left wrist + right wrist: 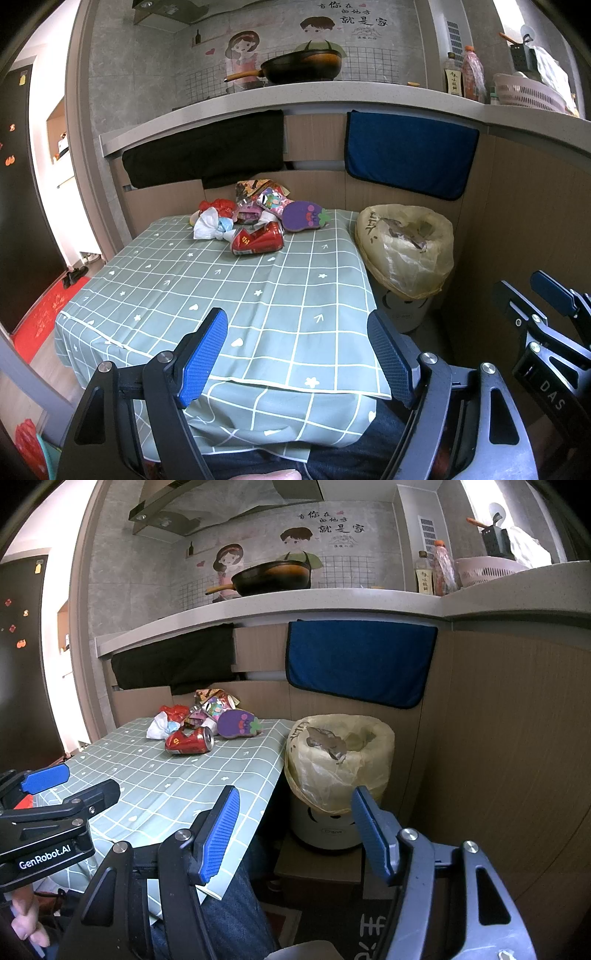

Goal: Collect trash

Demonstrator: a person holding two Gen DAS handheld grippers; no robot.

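Both grippers spread and empty, trash heaped at the far end of the worktop.

The crushed red can could roll or skid off the smooth cloth if nudged, and light wrappers may slip a loose pinch. The pile sits upper centre, well apart from the left gripper; the right gripper hovers nearer the lined bin, centre frame.

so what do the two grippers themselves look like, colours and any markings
Both are black metal frames with silver round bolts and two flat fingers faced in blue ridged pads. The left gripper has bright blue pads, and its body reads "GenRobot.AI" in white in the right wrist view. The right gripper looks the same; its body shows white letters "DAS" in the left wrist view. No cables or sleeves are visible.
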